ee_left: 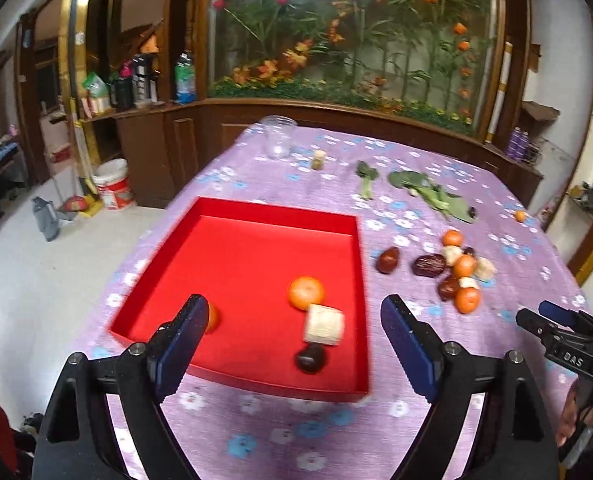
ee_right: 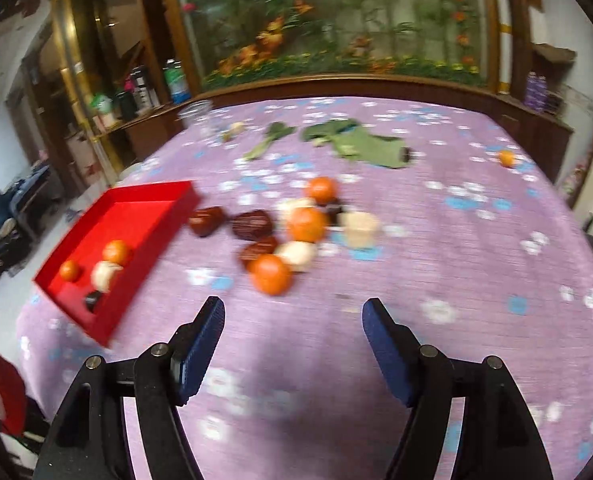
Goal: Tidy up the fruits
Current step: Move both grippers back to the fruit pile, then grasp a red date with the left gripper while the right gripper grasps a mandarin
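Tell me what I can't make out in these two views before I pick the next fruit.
- Small orange in the red tray: left wrist view, half hidden behind a gripper finger.
- Fruit pile: right wrist view, motion-blurred; pale pieces unidentifiable.
- Right gripper: left wrist view, partly cut off by the edge.

Table cloth [ee_right: 416, 280]: woven fabric, matt, floral print. Red tray [ee_left: 232, 208]: smooth, slight sheen, card or plastic. Left tool [ee_left: 294, 316]: matt black plastic frame, ribbed blue pads [ee_left: 406, 340], metal pins. Cabinet [ee_left: 336, 116]: glossy varnished wood.
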The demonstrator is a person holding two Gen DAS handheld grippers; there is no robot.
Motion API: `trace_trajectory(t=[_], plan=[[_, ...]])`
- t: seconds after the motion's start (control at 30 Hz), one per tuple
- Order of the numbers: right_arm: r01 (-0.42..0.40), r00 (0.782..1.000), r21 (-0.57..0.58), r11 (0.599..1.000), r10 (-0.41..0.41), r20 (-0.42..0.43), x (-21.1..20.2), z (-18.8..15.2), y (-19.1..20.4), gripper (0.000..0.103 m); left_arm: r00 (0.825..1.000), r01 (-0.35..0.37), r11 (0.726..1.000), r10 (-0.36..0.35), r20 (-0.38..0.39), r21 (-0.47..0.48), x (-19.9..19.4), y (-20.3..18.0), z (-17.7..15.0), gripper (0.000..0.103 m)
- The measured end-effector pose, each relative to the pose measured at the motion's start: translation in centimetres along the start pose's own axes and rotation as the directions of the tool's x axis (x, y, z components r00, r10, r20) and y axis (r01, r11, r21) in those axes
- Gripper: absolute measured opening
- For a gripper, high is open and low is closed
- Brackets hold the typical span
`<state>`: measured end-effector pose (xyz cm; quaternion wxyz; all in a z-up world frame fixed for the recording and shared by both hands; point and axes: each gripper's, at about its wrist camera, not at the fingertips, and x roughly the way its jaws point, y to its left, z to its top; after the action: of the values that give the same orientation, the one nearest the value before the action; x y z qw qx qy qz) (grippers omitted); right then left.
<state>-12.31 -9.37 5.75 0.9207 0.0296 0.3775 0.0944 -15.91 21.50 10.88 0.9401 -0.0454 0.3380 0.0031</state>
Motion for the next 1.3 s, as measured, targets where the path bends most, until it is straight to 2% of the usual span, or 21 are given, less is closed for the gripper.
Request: trace_trajectory(t=[0.13, 0.27, 0.43, 0.5, 0.57, 0.63, 0.73, 0.8, 1.0, 1.13, 1.3], plan=[[0.014, 1.0, 0.002, 1.0, -0.014, -0.015, 0.4, 0.0, -2.0, 0.076, 0.997, 0.068, 0.997, -0.066, -0.041, 0.035, 1.4, -2.4, -0.2, 0.087], [-0.04, 0.999, -0.03, 0.999, 0.039, -0.023, 1.8, 0.5, -1.1, 0.076, 0.99, 0.122, 0.99, -0.116, -0.075, 0.075, 2.7, -4.6, -0.4, 0.087], [-0.109, 0.993, -0.084, 0.991, 0.104, -0.061, 4.6, 1.0, 1.4, 0.062, 0.986, 0.144, 0.986, -0.137, -0.092, 0.083, 3.9, -5.4, -0.2, 0.087], [-0.12, 0.99, -0.091, 0.989, 0.113, -0.08, 5.7, 1.2, 1.9, 0.056, 0.982, 0.168, 0.983, -0.16, -0.097, 0.074, 4.5, -5.5, 0.0, 0.077], [-0.124, 0.988, -0.086, 0.989, 0.115, -0.099, 6.8, 1.4, 2.1, 0.056, 0.974, 0.195, 0.978, -0.186, -0.128, 0.069, 5.5, -5.7, 0.3, 0.055], [-0.128, 0.986, -0.08, 0.989, 0.118, -0.116, 7.8, 1.6, 2.3, 0.056, 0.967, 0.214, 0.975, -0.202, -0.158, 0.064, 6.6, -6.1, 0.4, 0.05], [-0.136, 0.984, -0.071, 0.988, 0.126, -0.13, 8.6, 1.8, 2.5, 0.048, 0.961, 0.226, 0.972, -0.211, -0.179, 0.068, 7.8, -7.0, 0.4, 0.05], [-0.142, 0.982, -0.065, 0.988, 0.132, -0.138, 9.0, 1.9, 2.6, 0.035, 0.956, 0.239, 0.968, -0.221, -0.191, 0.075, 8.3, -7.7, 0.5, 0.05], [-0.158, 0.98, -0.003, 0.987, 0.156, -0.123, 7.9, 1.8, 1.0, 0.033, 0.941, 0.275, 0.955, -0.244, -0.234, 0.113, 10.1, -10.0, 0.8, 0.05], [-0.121, 0.984, 0.024, 0.992, 0.123, -0.125, 6.6, 1.1, -1.0, 0.033, 0.931, 0.29, 0.944, -0.241, -0.272, 0.157, 12.0, -12.4, 0.7, 0.05], [-0.115, 0.982, 0.067, 0.991, 0.124, -0.144, 6.3, 0.4, -3.3, 0.033, 0.918, 0.327, 0.92, -0.255, -0.305, 0.216, 14.6, -15.5, 0.5, 0.049]])
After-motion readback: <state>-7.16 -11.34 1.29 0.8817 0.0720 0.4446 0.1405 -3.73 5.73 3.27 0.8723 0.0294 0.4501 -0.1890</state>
